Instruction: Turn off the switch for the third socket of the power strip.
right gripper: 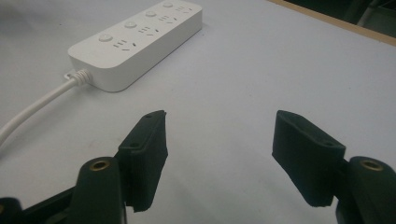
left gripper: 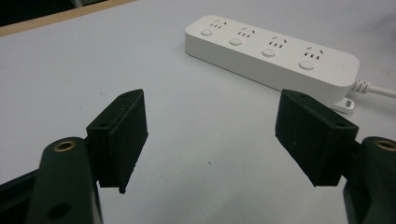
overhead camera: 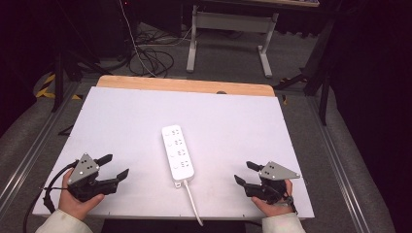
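Right now a white power strip lies flat near the middle of the white table, its long side running away from the person and its white cord trailing off the near edge. Four sockets, each with a round button beside it, show along its top in the left gripper view.

Down at the near left, the left gripper is held in the person's left hand just above the table, jaws spread wide with nothing between them — in its own view bare table shows in the gap, and the strip sits ahead and to the right, well apart.

At the near right, the right gripper sits in the right hand, likewise wide open and empty. Its own view has the strip ahead to the left, the cord curving toward the lower left edge — no contact with either jaw.
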Demonstrator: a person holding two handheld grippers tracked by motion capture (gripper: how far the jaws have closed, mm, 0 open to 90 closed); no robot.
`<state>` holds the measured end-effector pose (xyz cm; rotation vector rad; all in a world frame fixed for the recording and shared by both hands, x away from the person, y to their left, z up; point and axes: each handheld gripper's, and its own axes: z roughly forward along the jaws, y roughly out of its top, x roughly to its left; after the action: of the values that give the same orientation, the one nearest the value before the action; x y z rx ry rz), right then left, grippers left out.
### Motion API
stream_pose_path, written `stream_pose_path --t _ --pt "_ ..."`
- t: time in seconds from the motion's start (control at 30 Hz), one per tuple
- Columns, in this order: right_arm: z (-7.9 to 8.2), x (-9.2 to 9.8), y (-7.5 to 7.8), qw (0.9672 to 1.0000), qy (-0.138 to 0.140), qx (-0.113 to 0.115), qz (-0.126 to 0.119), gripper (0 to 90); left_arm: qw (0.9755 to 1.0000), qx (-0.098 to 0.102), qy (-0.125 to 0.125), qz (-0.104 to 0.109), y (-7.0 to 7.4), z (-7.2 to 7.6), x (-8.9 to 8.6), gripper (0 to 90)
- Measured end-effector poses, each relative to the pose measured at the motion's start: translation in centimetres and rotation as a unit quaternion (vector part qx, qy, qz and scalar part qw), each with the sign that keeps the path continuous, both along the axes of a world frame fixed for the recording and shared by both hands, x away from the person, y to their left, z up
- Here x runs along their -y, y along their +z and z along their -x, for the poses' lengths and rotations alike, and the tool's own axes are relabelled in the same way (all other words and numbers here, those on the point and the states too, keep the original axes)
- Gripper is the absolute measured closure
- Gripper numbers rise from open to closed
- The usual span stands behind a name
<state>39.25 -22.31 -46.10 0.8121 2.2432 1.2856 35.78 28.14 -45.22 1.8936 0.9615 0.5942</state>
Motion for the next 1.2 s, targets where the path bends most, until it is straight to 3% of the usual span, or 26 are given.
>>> stream_pose_path --t 0.23,0.47,0.67,1.2 --pt "0.0 0.0 0.0 1.0 0.0 -0.002 -0.001 35.6 0.9996 -0.022 0.003 0.019 0.4 -0.3 -0.1 25.3" --pt "-0.1 -0.1 -0.1 1.0 0.0 -0.004 -0.001 35.6 0.9998 -0.017 0.001 0.01 0.9 -0.6 0.2 28.8" --pt "-0.1 -0.1 -0.1 1.0 0.0 -0.003 -0.001 35.6 0.9996 -0.026 -0.008 0.002 1.5 -1.1 0.8 30.7" --pt "-0.1 -0.1 -0.2 1.0 0.001 -0.004 0.001 35.5 0.9991 -0.029 -0.029 0.007 3.6 -2.8 3.0 34.0"
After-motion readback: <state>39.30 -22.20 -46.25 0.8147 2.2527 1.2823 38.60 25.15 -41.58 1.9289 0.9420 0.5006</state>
